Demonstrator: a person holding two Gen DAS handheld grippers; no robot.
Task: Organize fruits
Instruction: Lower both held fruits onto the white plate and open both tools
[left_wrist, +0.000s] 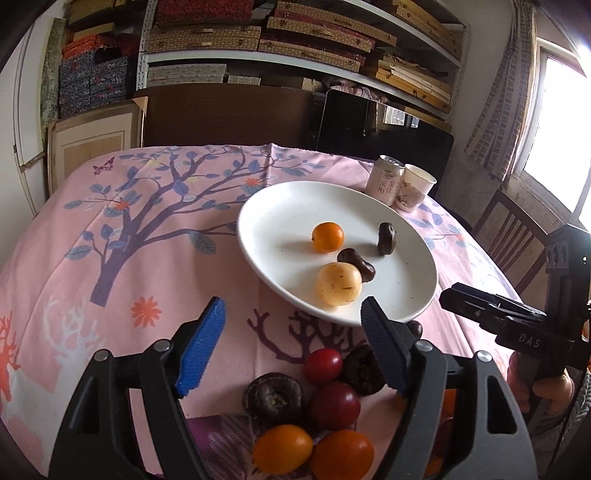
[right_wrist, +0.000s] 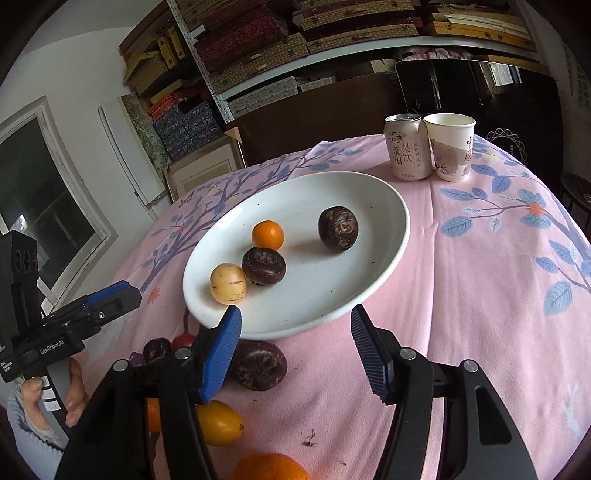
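Observation:
A white plate (left_wrist: 266, 229) (right_wrist: 332, 288) on the pink tablecloth holds a small orange (left_wrist: 327, 237) (right_wrist: 267, 234), a pale yellow fruit (left_wrist: 338, 283) (right_wrist: 228, 283) and two dark brown fruits (left_wrist: 356, 264) (right_wrist: 338, 228). My left gripper (left_wrist: 293, 306) stands open near the plate's near rim, nothing between its blue pads. My right gripper (right_wrist: 295, 312) is open at the near rim too, empty. Below them on the cloth lie loose fruits: red ones (left_wrist: 322, 364), dark brown ones (left_wrist: 274, 398) (right_wrist: 258, 364) and orange ones (left_wrist: 282, 448) (right_wrist: 219, 422).
A drink can (left_wrist: 384, 180) (right_wrist: 406, 147) and a paper cup (left_wrist: 415, 188) (right_wrist: 452, 147) stand together behind the plate. A wooden chair (left_wrist: 517, 236) is off the table's right edge. Shelves of boxes fill the back wall.

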